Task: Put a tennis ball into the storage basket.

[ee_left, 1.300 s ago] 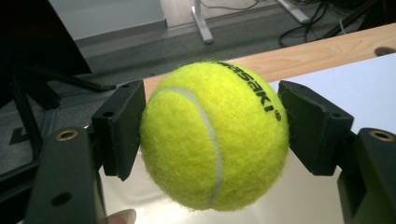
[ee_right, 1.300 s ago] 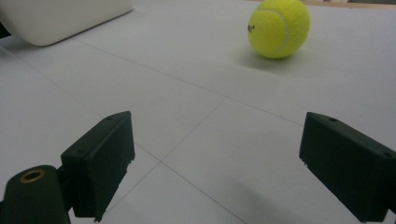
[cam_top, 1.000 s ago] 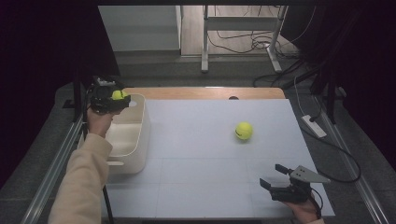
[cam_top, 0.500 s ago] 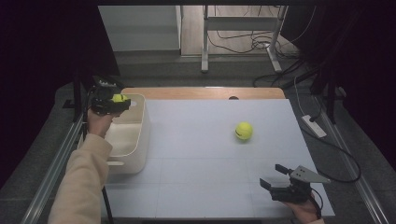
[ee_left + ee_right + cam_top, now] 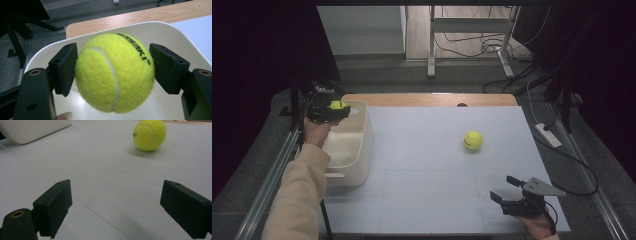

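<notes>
High view shows my left gripper (image 5: 343,107) at the upper left, jaws just loosening around a tennis ball (image 5: 114,72) above the white bin (image 5: 362,150). Let go slowly. My right gripper (image 5: 508,188) waits, jaws apart.

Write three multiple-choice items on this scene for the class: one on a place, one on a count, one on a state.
1. Where is the held ball?
A on a shelf
B over the white bin
C on the floor

2. How many tennis balls are there?
A one
B two
C three

3. How is the right claw?
A open and empty
B shut on a ball
C shut on a cable

Key:
1 B: the left claw, whose jaws have just been opening, has the ball between them above the bin.
2 B: the held ball plus the loose ball on the table.
3 A: its jaws stand wide apart with nothing between them.
</notes>
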The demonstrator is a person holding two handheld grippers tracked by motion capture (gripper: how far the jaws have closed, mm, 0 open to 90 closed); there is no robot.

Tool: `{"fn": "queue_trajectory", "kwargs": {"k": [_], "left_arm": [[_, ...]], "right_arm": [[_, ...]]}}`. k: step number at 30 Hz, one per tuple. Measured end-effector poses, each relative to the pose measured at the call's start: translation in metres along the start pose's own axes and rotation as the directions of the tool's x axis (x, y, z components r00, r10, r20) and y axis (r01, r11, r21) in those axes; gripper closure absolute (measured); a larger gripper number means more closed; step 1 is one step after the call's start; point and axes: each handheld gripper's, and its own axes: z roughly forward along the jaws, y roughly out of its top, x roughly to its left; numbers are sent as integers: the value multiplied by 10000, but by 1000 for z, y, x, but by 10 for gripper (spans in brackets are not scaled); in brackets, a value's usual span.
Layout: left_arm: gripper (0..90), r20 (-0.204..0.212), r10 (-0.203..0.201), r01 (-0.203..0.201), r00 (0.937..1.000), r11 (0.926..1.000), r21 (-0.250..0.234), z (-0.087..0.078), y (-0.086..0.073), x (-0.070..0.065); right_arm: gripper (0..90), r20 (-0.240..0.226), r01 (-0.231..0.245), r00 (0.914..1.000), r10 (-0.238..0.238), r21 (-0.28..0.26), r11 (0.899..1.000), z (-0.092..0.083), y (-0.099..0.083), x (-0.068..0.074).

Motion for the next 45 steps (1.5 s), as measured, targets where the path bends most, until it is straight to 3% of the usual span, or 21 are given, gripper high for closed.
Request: {"fn": "queue_trajectory", "kwargs": {"k": [1,3,11,14,21,24,31,35,43,45], "left_arm": [[258,68,-161,162,9998,9998,-149,-1,0,1],[171,115,-396,400,9991,9985,-376,-4,1,2],[67,1032,-410,500,9938,9950,-867,-17,2,0],[63,1480,-431,598,9880,9921,-1103,-22,0,-3],[61,2192,-48,401,9757,9868,-1569,-32,-4,-14],[58,2572,211,253,9661,9841,-1758,-39,-6,-22],[65,2905,677,-13,9545,9748,-2229,-50,-9,-33],[66,3176,852,-53,9444,9697,-2443,-55,-13,-38],[67,3594,983,38,9280,9620,-2731,-60,-18,-43],[69,3757,1005,93,9213,9601,-2794,-61,-20,-46]], "right_arm": [[102,3,-8,10000,8,-5,10000,0,0,0],[102,1,-15,10000,15,-12,10000,0,0,0],[101,-9,0,10000,0,-22,10000,0,0,0],[101,-20,5,10000,-5,-37,10000,0,0,0],[101,-68,-94,9999,94,-73,9999,2,1,-1],[101,-147,-63,9999,61,-135,9999,5,4,-2],[102,-106,-129,9999,127,-220,9997,10,5,-4],[102,-83,-32,10000,31,-148,9999,11,6,-3],[102,20,-77,10000,77,-153,9999,7,3,-4],[102,-2,-49,10000,49,-205,9998,6,3,-4]]}}
